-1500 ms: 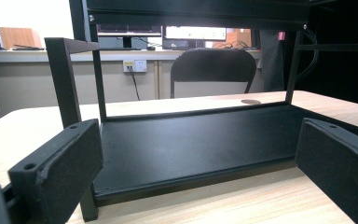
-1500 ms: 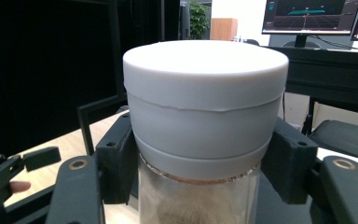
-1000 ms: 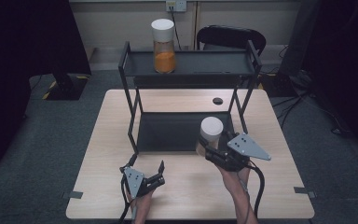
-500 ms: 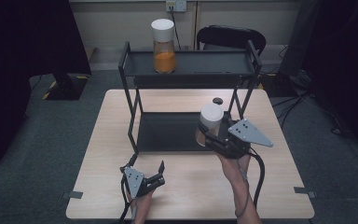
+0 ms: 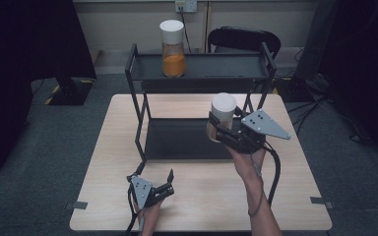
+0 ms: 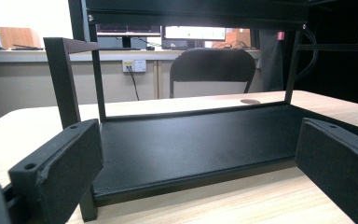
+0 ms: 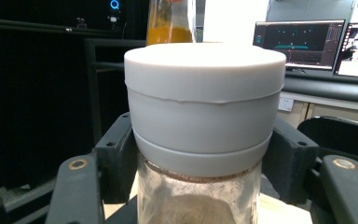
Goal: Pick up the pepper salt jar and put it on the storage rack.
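A glass jar with a white lid [image 5: 223,114] and brownish contents hangs in the air over the front right of the rack's lower shelf [image 5: 182,140]. My right gripper [image 5: 217,130] is shut on it below the lid. In the right gripper view the white-lidded jar [image 7: 204,102] stands upright between both black fingers [image 7: 115,156]. A second jar holding orange powder [image 5: 173,49] stands on the black rack's top shelf [image 5: 211,66]. Near the table's front edge my left gripper [image 5: 160,184] rests open, its fingers [image 6: 60,161] wide apart with nothing between them, facing the lower shelf [image 6: 191,144].
The black two-tier rack stands on a light wooden table [image 5: 118,162]. A black chair [image 5: 246,39] sits behind the table. A small dark disc [image 6: 249,101] lies on the tabletop behind the rack. Monitors [image 7: 303,39] glow in the background.
My right gripper has lifted the white-lidded jar higher and carried it a little farther toward the rack. The left gripper has stayed where it was.
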A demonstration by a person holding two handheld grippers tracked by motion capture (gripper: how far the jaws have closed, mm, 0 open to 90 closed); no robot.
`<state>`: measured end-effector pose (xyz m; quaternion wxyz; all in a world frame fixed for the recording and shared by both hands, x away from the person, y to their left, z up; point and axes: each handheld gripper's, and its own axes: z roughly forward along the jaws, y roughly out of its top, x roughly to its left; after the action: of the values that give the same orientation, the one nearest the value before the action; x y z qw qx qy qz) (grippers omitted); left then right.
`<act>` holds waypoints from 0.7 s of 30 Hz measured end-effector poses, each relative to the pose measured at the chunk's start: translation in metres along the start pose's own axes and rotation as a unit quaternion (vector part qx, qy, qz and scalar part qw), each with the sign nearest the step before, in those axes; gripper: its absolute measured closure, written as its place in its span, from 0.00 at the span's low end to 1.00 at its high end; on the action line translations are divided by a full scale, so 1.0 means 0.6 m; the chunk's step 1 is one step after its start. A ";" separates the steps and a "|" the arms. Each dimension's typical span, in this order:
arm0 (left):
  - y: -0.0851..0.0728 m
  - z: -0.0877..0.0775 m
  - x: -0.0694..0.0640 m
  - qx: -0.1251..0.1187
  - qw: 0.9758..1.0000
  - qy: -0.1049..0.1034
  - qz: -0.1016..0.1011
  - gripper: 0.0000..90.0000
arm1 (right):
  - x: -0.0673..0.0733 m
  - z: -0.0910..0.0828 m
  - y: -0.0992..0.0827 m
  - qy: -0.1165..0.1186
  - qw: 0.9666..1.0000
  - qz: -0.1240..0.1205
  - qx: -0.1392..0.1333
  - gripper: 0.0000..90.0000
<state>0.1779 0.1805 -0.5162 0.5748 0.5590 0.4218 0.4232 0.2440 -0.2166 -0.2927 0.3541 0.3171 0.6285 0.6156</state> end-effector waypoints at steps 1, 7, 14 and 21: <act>0.000 0.000 0.000 0.000 1.000 0.000 0.000 0.00 | -0.001 0.002 0.004 0.000 1.000 0.001 -0.001 0.39; 0.000 0.000 0.000 0.000 1.000 0.000 0.000 0.00 | -0.006 0.017 0.024 -0.001 1.000 0.002 -0.008 0.39; 0.000 0.000 0.000 -0.001 1.000 0.000 0.000 0.00 | -0.011 0.032 0.048 -0.008 1.000 0.005 -0.015 0.39; 0.000 0.000 0.000 -0.001 1.000 0.000 -0.001 0.00 | -0.013 0.046 0.075 -0.014 1.000 -0.001 -0.022 0.39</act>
<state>0.1780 0.1804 -0.5165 0.5755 0.5583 0.4218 0.4233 0.2696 -0.2064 -0.2471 0.3700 0.3173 0.6100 0.6247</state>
